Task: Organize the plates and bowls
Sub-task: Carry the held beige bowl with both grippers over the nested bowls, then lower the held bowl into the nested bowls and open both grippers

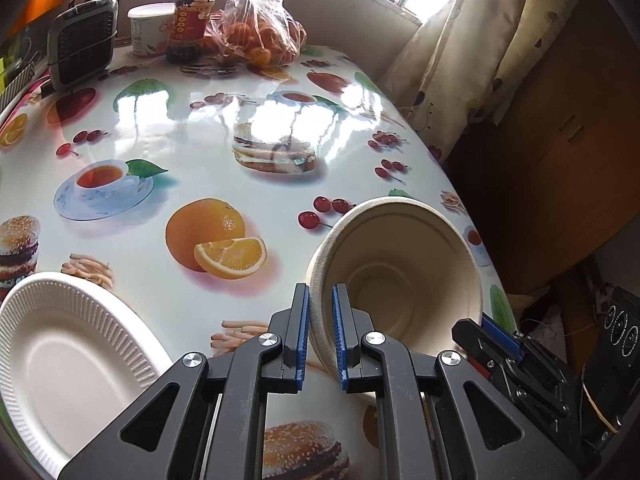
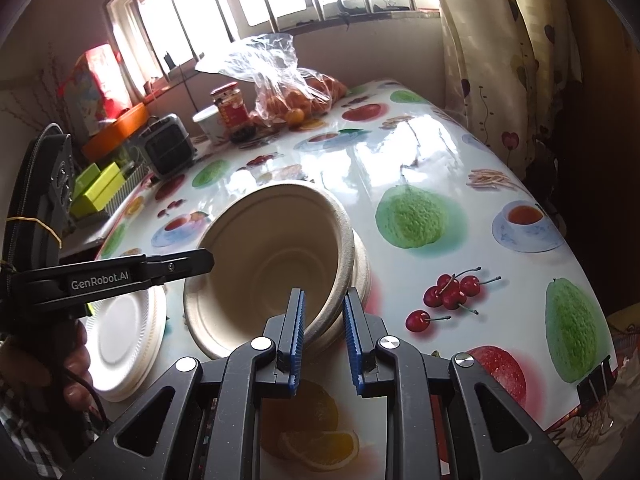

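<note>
A beige paper bowl (image 1: pixel 400 272) is tilted on its side, and my left gripper (image 1: pixel 320 312) is shut on its rim. In the right wrist view the same bowl (image 2: pixel 264 256) sits nested over another beige bowl (image 2: pixel 362 268). My right gripper (image 2: pixel 323 312) straddles the near rim with its jaws a little apart, not pressing. The left gripper's finger (image 2: pixel 176 266) reaches the bowl from the left. A stack of white foam plates (image 2: pixel 124 340) lies left of the bowls; it also shows in the left wrist view (image 1: pixel 68 364).
The table (image 1: pixel 200 140) has a glossy fruit-print cloth. At its far end stand a bag of oranges (image 1: pixel 260 36), a red jar (image 1: pixel 192 20), a white tub (image 1: pixel 150 28) and a small black heater (image 1: pixel 82 46). A curtain (image 1: pixel 460 60) hangs past the right edge.
</note>
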